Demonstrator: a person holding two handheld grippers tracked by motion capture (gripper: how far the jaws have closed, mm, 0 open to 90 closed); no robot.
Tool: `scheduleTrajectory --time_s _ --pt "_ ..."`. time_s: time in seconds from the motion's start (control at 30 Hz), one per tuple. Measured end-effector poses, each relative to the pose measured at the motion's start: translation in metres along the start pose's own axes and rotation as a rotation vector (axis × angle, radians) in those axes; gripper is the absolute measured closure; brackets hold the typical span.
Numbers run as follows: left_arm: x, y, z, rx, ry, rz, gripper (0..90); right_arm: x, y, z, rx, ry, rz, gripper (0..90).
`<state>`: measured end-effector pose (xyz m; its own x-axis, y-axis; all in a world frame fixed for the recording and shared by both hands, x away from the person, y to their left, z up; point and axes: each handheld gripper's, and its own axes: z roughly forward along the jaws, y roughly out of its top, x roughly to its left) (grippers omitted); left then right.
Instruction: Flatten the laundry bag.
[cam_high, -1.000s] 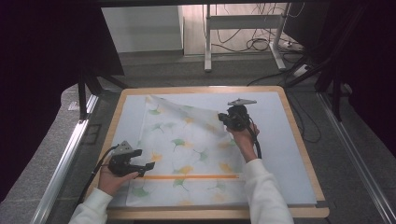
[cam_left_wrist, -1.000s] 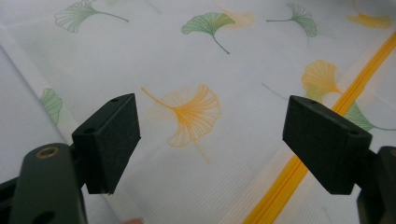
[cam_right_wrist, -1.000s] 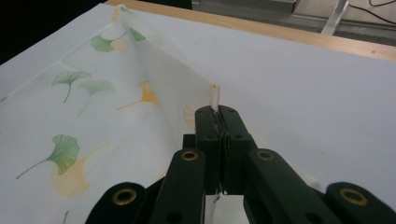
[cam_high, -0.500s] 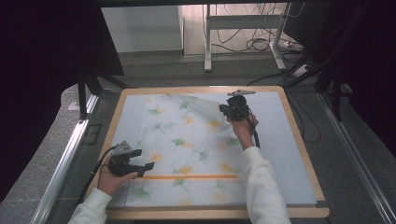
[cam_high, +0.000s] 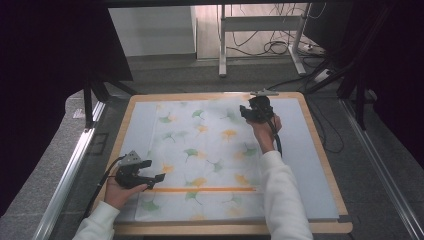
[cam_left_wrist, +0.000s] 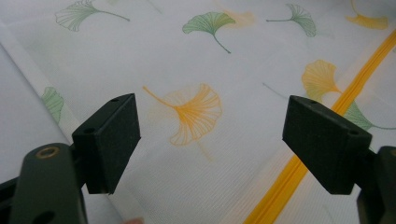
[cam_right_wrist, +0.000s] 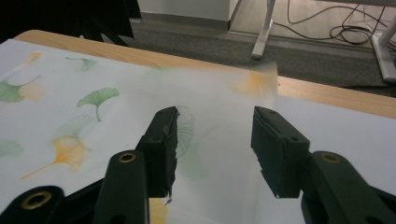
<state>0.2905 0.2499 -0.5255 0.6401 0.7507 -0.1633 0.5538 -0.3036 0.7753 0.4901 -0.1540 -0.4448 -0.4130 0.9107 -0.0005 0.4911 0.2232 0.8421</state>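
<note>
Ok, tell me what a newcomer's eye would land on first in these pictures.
First, the white cloth printed with green and yellow ginkgo leaves, spread over most of the wooden-edged table, with an orange stripe running across its near part. Next, the two black tools: the left tool open, low over the cloth's near left part, and the right tool open at its far right corner.

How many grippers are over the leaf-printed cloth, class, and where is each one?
2. The left gripper is at the cloth's near left edge, just above the orange stripe. The right gripper is at its far right corner.
</note>
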Motion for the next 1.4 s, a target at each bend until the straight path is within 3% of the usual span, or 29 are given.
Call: scheduleTrajectory --time_s 0.13,0.2,0.3,0.33,0.57,0.7,0.93,1.23,1.4 --pt "0.000 0.000 -0.001 -0.003 0.002 -0.001 18.8 0.003 -0.005 -0.010 -0.002 0.044 -0.003 49.5" --pt "0.000 0.000 -0.001 -0.006 0.002 -0.002 18.8 0.009 -0.014 -0.022 0.010 0.105 -0.019 49.1" --pt "0.000 0.001 -0.001 -0.006 0.003 -0.004 18.8 0.012 -0.020 -0.030 0.011 0.142 -0.024 49.0" --pt "0.000 0.001 -0.001 -0.006 0.003 -0.003 18.8 0.016 -0.028 -0.040 0.022 0.188 -0.030 48.4" --pt "-0.001 0.002 0.001 -0.006 0.002 0.003 19.3 0.025 -0.057 -0.072 0.057 0.286 -0.047 47.3" --pt "-0.001 0.002 0.001 -0.008 -0.001 0.001 19.3 0.028 -0.067 -0.084 0.073 0.301 -0.064 48.3" --pt "0.000 0.003 0.002 -0.006 -0.009 0.007 19.3 0.033 -0.100 -0.118 0.109 0.336 -0.095 63.1" --pt "-0.004 0.004 0.003 -0.006 -0.022 0.021 19.2 0.029 -0.147 -0.152 0.162 0.340 -0.072 83.9" --pt "-0.006 0.005 0.003 -0.005 -0.020 0.027 19.2 0.030 -0.160 -0.167 0.171 0.339 -0.058 88.8"
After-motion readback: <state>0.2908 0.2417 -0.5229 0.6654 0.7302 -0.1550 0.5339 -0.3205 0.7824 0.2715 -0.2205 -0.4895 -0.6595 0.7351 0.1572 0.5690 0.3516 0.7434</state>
